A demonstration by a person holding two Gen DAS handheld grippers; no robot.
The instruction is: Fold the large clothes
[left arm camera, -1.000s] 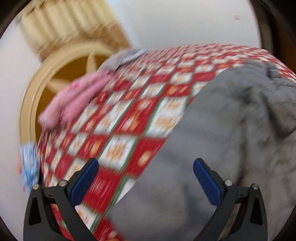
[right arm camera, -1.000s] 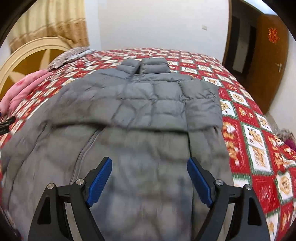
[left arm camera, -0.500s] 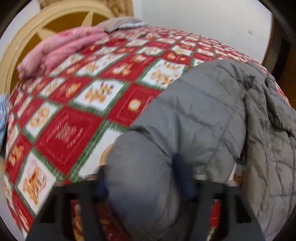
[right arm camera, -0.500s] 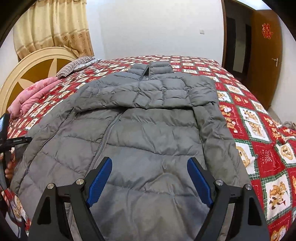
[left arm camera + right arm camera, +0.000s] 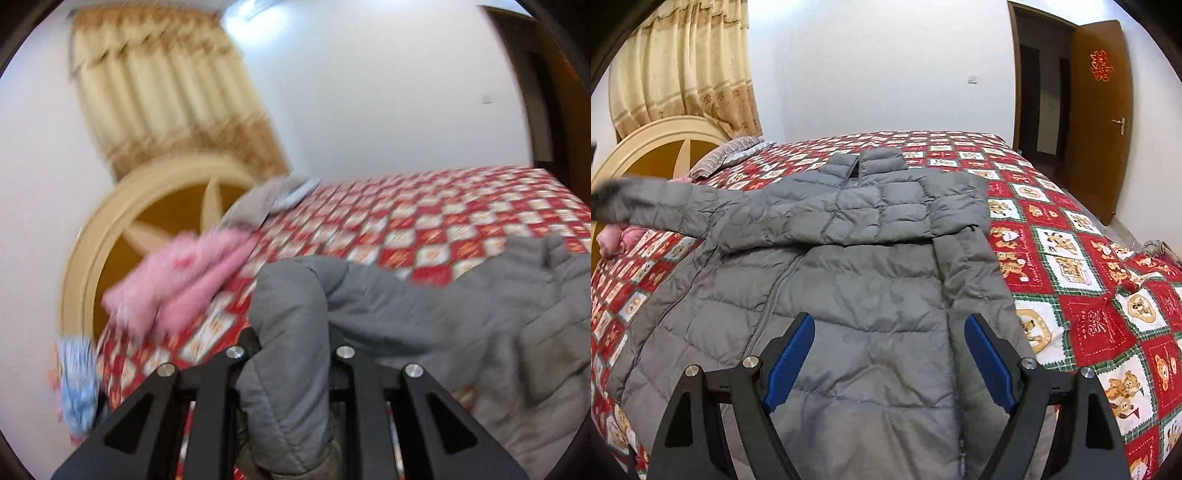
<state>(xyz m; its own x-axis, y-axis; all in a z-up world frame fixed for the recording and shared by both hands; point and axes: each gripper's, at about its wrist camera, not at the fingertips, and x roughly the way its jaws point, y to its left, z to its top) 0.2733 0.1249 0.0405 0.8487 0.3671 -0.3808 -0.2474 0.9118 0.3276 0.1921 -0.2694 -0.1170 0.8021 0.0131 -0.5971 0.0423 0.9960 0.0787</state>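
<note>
A grey puffer jacket (image 5: 879,258) lies face up on the bed, zipped, collar at the far end. One sleeve (image 5: 291,314) runs up between the jaws of my left gripper (image 5: 293,343). Those jaws are closing and pinch the sleeve, which hangs lifted off the bed. The right wrist view shows this raised sleeve (image 5: 657,203) stretched out to the left above the bedspread. My right gripper (image 5: 890,354) hovers open over the jacket's lower front, with nothing between its blue pads (image 5: 790,362).
The red, white and green checked bedspread (image 5: 1089,295) covers the whole bed. Pink cloth (image 5: 184,280) and a striped pillow (image 5: 727,155) lie by the rounded cream headboard (image 5: 110,240). A blue-white cloth (image 5: 75,380) hangs at the left edge. A brown door (image 5: 1100,110) stands open at right.
My left gripper went from wide open to pinched on the jacket sleeve, then rose with it. The sleeve now sticks out to the left, off the bed. My right gripper stayed open.
</note>
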